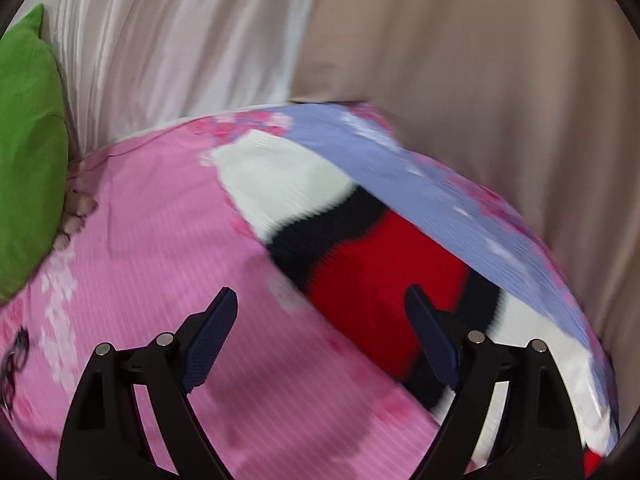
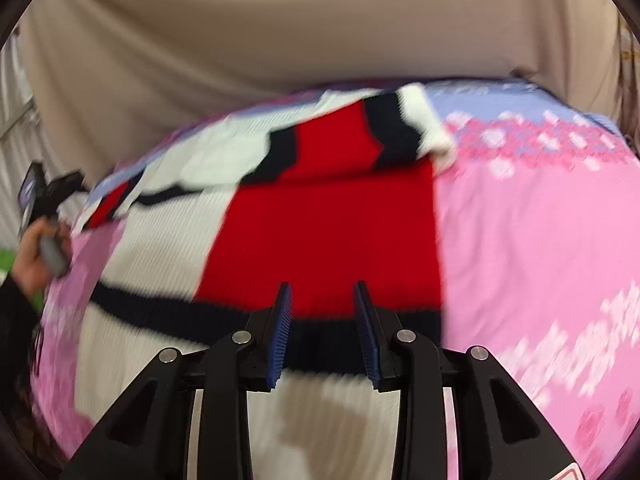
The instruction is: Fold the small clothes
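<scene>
Sweater (image 2: pixel 320 220) flat on pink bedsheet (image 2: pixel 520 260), right edge straight; left gripper (image 1: pixel 320 312) and right gripper (image 2: pixel 323 304) fingers apart, empty.

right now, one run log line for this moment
phase: mid-fold | left gripper: open, empty | right gripper: open, empty | sweater: on bedspread, sleeve folded across

Red/white/navy-striped sweater (image 2: pixel 320 220), pink-lilac floral sheet (image 2: pixel 540 240), green pillow (image 1: pixel 28 152), beige curtain (image 2: pixel 280 40).

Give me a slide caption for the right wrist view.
Open right claw above red, white and navy sweater on pink bedspread.
</scene>
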`<state>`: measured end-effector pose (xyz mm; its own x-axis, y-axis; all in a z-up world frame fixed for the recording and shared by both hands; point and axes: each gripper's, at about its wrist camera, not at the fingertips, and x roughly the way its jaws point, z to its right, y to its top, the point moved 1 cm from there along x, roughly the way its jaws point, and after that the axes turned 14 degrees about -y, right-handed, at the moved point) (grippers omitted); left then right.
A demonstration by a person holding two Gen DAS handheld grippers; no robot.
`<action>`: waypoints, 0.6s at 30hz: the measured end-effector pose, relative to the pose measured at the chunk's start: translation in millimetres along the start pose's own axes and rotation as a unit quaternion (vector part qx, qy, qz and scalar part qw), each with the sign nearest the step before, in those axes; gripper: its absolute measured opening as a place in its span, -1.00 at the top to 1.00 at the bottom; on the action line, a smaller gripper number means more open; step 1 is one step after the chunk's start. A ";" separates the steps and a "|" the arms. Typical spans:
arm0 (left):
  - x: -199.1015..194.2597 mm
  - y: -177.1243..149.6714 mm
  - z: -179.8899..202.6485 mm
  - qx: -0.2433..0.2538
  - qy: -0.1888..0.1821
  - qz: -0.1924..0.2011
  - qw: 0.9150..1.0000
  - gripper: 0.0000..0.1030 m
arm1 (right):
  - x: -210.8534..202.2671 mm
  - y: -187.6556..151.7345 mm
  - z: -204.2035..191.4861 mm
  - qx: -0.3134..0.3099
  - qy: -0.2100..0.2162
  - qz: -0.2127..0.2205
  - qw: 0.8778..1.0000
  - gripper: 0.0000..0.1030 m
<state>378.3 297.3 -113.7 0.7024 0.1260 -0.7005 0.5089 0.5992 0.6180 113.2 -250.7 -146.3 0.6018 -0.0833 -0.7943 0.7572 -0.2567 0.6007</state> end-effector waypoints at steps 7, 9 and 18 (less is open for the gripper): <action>47.7 11.8 -43.1 -0.038 -0.005 -0.029 0.999 0.32 | 2.2 -35.3 -54.9 -0.023 0.030 -0.054 0.998 0.38; 52.9 10.1 -32.2 -0.012 -0.014 -0.035 0.999 0.78 | 3.1 -35.4 -67.3 -0.036 0.031 -0.055 0.997 0.38; -70.8 -10.0 92.2 0.091 -0.146 0.056 0.983 0.94 | -11.4 -27.7 -69.5 -0.025 0.040 -0.029 0.998 0.38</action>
<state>369.4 209.5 -37.4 0.8590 -0.0652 -0.5078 0.4817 0.4388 0.7586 103.0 -175.7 -147.5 0.5734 0.0085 -0.8192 0.8019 -0.2108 0.5591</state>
